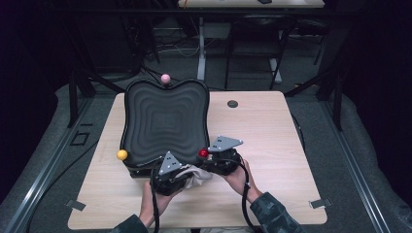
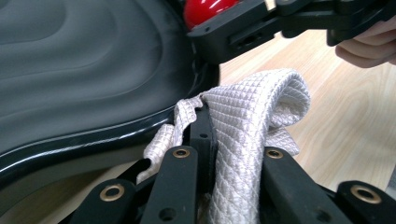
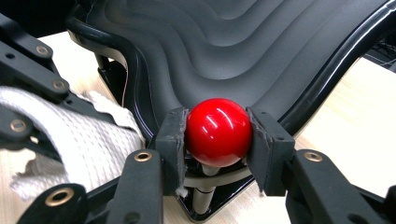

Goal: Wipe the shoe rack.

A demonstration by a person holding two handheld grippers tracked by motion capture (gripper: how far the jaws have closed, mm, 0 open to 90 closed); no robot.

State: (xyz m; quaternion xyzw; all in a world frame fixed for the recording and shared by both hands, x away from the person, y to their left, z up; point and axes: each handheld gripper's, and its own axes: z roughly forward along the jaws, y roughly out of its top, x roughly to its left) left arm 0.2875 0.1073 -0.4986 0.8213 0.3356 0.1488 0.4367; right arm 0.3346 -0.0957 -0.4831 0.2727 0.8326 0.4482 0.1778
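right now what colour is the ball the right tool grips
Red and glossy: the ball sits between the right tool pads, clearest in the right gripper view.

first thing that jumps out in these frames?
The big black rippled tray on the wooden table, with coloured knobs at its corners. The right gripper is clamped on the red ball at its near corner, and beside it the left gripper pinches a white cloth.

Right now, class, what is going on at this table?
A person works two hand-held grippers at the near edge of a black wavy tray. The right gripper is clamped on the red ball at the tray's corner. The left gripper pinches a white cloth beside the rim.
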